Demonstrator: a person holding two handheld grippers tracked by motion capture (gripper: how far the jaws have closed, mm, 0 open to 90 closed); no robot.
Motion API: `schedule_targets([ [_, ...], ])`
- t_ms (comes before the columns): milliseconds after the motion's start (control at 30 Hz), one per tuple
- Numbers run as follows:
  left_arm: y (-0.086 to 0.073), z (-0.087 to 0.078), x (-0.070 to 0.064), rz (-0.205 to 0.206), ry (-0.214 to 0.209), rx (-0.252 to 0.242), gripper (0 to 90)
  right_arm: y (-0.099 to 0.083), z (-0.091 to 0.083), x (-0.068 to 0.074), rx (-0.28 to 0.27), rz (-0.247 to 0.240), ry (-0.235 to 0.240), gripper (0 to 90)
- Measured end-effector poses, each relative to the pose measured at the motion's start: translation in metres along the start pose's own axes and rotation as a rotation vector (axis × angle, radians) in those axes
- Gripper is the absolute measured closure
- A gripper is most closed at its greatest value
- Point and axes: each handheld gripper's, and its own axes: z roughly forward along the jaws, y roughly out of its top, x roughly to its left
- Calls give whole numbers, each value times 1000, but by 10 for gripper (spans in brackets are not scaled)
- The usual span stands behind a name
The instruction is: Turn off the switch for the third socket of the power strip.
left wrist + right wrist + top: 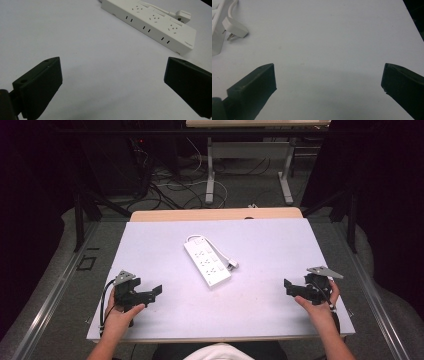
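White power strip (207, 262) lies flat near the middle of the surface (270, 245), set on a diagonal, one end toward the far-left corner, the other toward the near edge; socket face up, so the outlets are reachable from above. Its cord loops off the far end and runs back along the right flank, ending in a white plug (232, 265) that rests on the surface just beside the strip, prongs showing in the right gripper view (235, 29); plug is not seated in any socket. Left gripper (150, 295) sits by the near-left corner, right gripper (291, 288) by the near-right corner, both well apart from the strip and both turned inward toward it: a ready stance, one per side, likely so one can steady the body while the other takes the plug. Fingers of each stand wide apart with nothing between them, seen plainly in the left gripper view (40, 86) and the right gripper view (253, 87). Whether the strip's switch is on cannot be told; too small. Judged: nothing grasped yet, approach not begun.
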Motion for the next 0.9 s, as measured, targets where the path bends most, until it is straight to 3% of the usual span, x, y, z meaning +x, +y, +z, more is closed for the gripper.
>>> schedule_targets([
  [200,1,-2,-2,25,24,-11,16,1,1,1,-4,10,44,0],
  [267,1,-3,-3,13,21,-13,16,1,1,2,-2,-6,41,0],
  [600,0,-3,-7,52,16,-23,16,7,-4,14,-26,-57,50,0],
  [767,0,-1,-8,48,14,-31,16,12,-4,21,-10,-80,77,90],
  [800,-1,-1,-8,48,15,-31,16,15,-5,25,-5,-94,80,140],
  [900,-1,-1,-9,41,21,-35,16,17,-5,29,-3,-101,86,152],
])
